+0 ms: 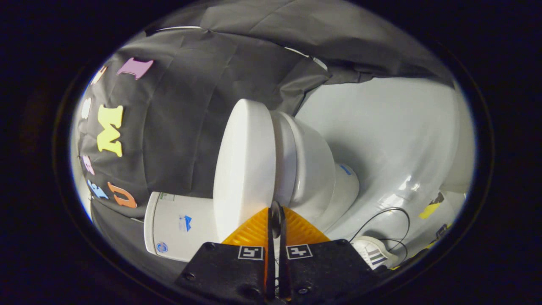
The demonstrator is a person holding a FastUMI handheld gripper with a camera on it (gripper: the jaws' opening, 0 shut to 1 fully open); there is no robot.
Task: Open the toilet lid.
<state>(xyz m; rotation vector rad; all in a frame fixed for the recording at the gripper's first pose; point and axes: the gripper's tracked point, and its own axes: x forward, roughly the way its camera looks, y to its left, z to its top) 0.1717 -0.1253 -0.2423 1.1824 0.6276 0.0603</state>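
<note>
The gripper (276, 214) has its fingers nearly together, seemingly pinching the edge of the toilet lid (243, 169), still down on the bowl (315, 169)

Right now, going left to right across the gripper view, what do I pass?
Booth wall → tank → lid → bowl → cable → shoe. The gripper sits shut, tips at the lid's edge.

The gripper (276, 220) has two ribbed, wedge-shaped fingers (250, 232) on blocky black carriers fastened with dark screws. Each carrier bears a small square black-and-white marker. The fingers lie close together, a thin gap between them.
</note>
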